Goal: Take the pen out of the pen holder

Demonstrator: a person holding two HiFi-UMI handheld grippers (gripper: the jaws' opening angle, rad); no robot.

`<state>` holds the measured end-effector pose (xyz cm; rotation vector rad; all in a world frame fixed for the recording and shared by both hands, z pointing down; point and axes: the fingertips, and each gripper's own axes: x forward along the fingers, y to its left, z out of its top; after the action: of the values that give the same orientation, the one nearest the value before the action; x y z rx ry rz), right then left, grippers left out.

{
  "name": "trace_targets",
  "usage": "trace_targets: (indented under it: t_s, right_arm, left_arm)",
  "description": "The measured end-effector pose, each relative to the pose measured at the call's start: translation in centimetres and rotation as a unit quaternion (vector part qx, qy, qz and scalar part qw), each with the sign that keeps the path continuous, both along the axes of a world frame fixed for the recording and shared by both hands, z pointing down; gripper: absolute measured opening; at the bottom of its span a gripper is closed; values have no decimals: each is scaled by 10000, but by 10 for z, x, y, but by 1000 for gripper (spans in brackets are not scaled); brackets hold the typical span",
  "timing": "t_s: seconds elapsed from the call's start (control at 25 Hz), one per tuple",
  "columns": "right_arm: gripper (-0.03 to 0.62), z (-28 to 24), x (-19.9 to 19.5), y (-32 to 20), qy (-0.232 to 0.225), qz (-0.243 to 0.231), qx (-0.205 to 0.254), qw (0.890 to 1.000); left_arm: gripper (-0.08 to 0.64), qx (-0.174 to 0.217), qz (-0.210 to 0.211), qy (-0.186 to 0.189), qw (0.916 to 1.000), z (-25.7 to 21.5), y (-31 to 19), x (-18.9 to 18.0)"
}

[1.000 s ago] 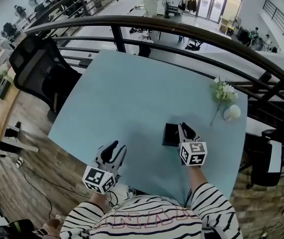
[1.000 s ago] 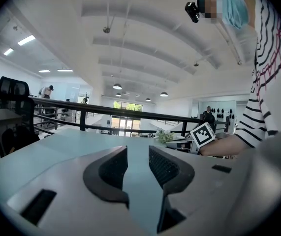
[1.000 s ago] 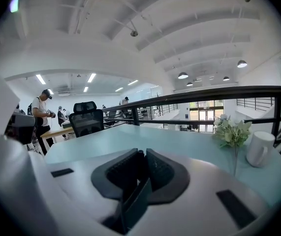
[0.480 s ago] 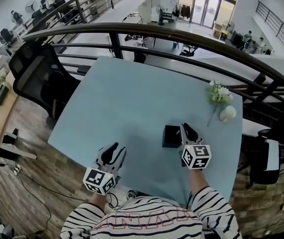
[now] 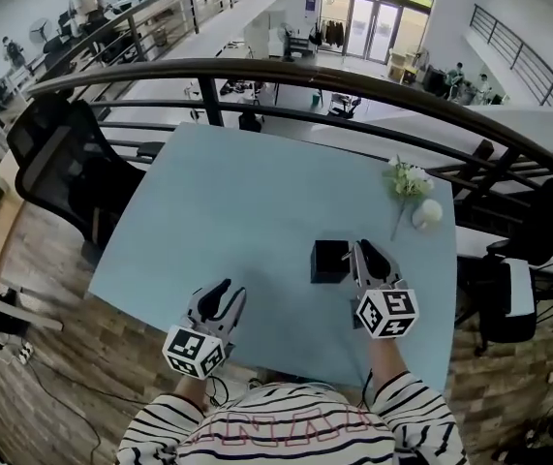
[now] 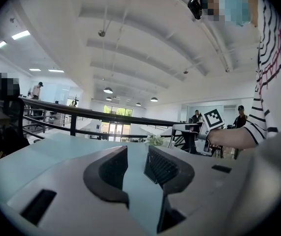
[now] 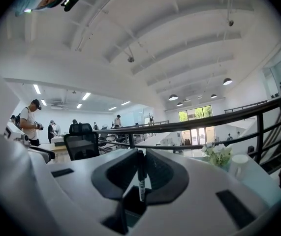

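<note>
- Right tool [image 5: 364, 256]: jaws clamped on the pen [image 7: 141, 175], which is gripped partway along its barrel. Against a second ago, this tool has risen from the bench [image 5: 228, 192]. Its marker cube now shows larger and nearer in the head view.
- Pen holder [image 5: 329, 261]: a black, square, upright box on the near right part of the bench, just left of the right tool. It has not shifted while the tool rose.
- Reading of the change: the pen looks to be coming up with the tool, so the withdrawal is likely under way. In the right gripper view the pen's lower end hangs at the dark holder below the jaws. Whether it has cleared the rim cannot be told.
- Pen, orientation: its long axis is upright, running top to bottom between the pads. The upper end stands level with the pad tops, and the lower end points down toward the holder. Which end writes cannot be told.
- Left tool [image 5: 223, 293]: jaws apart with nothing between them. It is at the near left edge of the bench, well apart from the holder, and has not noticeably moved.
</note>
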<state>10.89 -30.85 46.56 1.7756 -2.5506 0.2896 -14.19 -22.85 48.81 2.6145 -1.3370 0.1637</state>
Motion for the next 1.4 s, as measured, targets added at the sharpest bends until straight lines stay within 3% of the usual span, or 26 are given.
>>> trace_targets:
  t_s: [0.32, 0.68, 1.08, 1.4]
  right_arm:
    - [61, -17, -1, 53, -79, 393, 180, 9990]
    - [61, -2, -7, 119, -94, 727, -28, 9973]
    - [61, 15, -15, 177, -137, 989, -188, 9948]
    - [61, 31, -21, 213, -263, 1081, -320, 9933]
  left_arm:
    - [114, 109, 421, 39, 9990, -6, 20, -1]
    - [110, 106, 842, 81, 9964, -4, 50, 1]
    - [40, 98, 1210, 9, 9926, 1, 80, 8]
    - [31, 70, 1397, -77, 9901, 6, 101, 14]
